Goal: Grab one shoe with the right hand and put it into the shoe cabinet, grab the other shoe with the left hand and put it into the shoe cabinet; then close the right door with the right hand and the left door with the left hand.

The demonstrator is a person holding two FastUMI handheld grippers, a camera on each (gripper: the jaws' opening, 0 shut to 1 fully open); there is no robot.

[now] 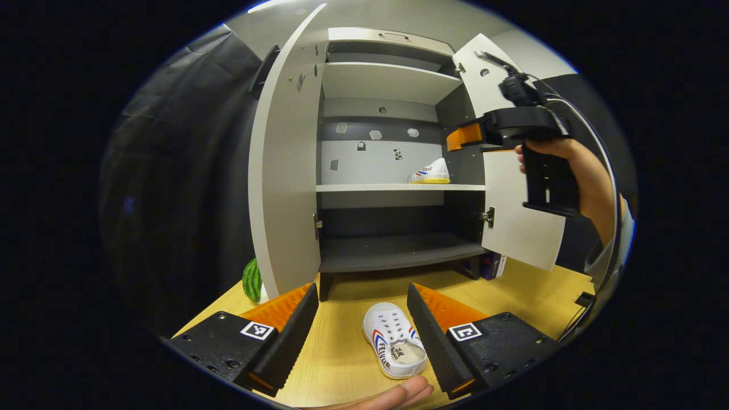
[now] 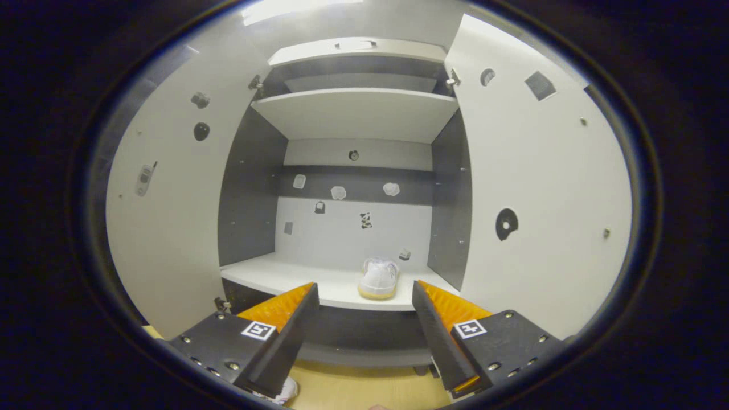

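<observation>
Two shoes are counted: one shoe [image 1: 431, 172] on the cabinet [image 1: 393, 188] shelf, one shoe on the table [image 1: 394, 345] between the spread-apart left gripper [image 1: 362, 330] fingers. The right gripper [image 2: 364, 327] is held apart too, and both doors are seen open.

One shoe [image 1: 431, 172] on cabinet shelf [image 1: 364, 187]; other shoe [image 1: 394, 340] on table.

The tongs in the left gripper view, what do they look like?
The left tongs have two ribbed wedge fingers on black blocks, each with a square black-and-white marker. The right tongs have a black pistol handle, a trailing cable, and a grey sleeve behind the hand.
</observation>
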